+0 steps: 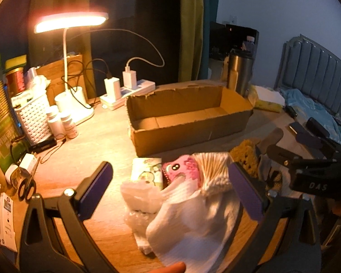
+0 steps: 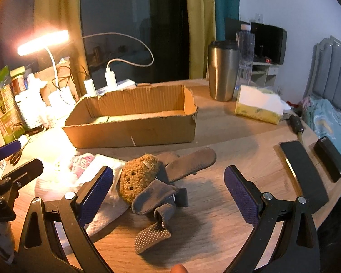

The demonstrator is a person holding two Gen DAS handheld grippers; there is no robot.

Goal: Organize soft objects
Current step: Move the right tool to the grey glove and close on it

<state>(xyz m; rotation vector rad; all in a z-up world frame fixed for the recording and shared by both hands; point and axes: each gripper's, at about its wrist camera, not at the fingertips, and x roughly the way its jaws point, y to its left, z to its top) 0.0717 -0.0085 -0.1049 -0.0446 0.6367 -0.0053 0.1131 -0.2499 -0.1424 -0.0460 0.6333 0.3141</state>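
My left gripper [image 1: 170, 191] is open and hovers over a heap on the wooden desk. The heap holds a white cloth [image 1: 193, 223], a crumpled plastic bag [image 1: 136, 195], a pink pouch [image 1: 181, 170], a pack of cotton swabs [image 1: 213, 170] and a printed tissue pack [image 1: 145, 173]. My right gripper [image 2: 169, 195] is open too, with a brown sponge [image 2: 138, 177] and bunched grey socks [image 2: 156, 200] lying between its fingers. A long brownish insole [image 2: 191, 161] lies just behind them. An open cardboard box [image 1: 188, 113] [image 2: 134, 118] stands beyond both heaps.
A lit desk lamp [image 1: 70, 22], a power strip with chargers [image 1: 129, 88], a white basket [image 1: 34, 116], bottles and scissors [image 1: 27, 186] crowd the left. A steel tumbler [image 2: 222, 72], a yellow tissue box [image 2: 259, 107] and two phones [image 2: 304, 170] sit on the right.
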